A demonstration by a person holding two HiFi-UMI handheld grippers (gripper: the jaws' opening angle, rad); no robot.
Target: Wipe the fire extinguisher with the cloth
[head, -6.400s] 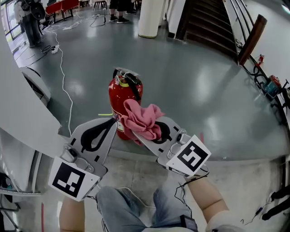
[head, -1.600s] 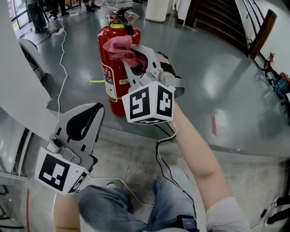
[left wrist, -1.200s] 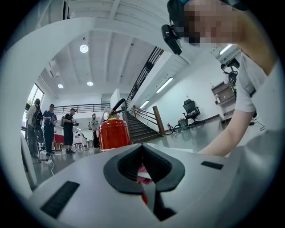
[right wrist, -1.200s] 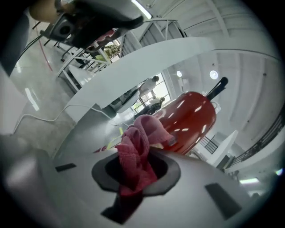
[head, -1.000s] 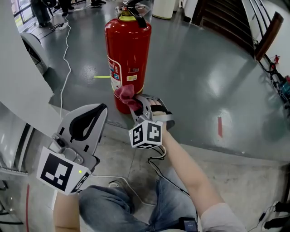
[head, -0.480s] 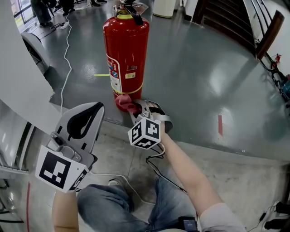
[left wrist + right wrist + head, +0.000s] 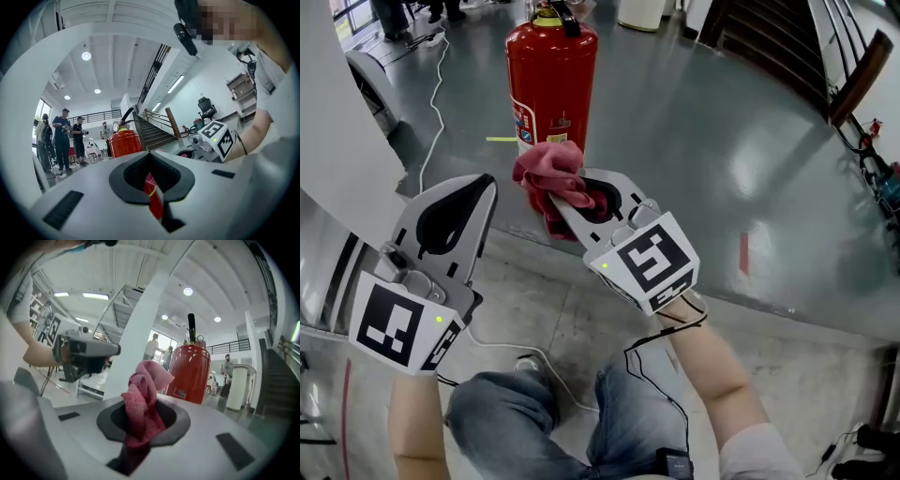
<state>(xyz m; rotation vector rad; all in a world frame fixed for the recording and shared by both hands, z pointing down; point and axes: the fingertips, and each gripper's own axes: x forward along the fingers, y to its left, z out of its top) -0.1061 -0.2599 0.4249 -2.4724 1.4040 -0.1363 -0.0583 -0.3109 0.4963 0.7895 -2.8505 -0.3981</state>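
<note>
My right gripper [image 7: 555, 202] has its jaws clamped on the pink cloth [image 7: 548, 173], which bunches up over their tips near the lower body of the red fire extinguisher [image 7: 551, 80]. I cannot tell whether it touches the cylinder. My left gripper [image 7: 483, 183] is closed on nothing, just beside the right. The extinguisher stands upright on the grey floor [image 7: 694, 141]. A white cable [image 7: 431, 103] trails to its left, stairs [image 7: 759, 37] rise beyond, and people [image 7: 62, 140] stand far off.

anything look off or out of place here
Nothing stands out. The fire extinguisher stands upright on the floor, no spill shows, and the pink cloth is simply bunched in the right claw.
</note>
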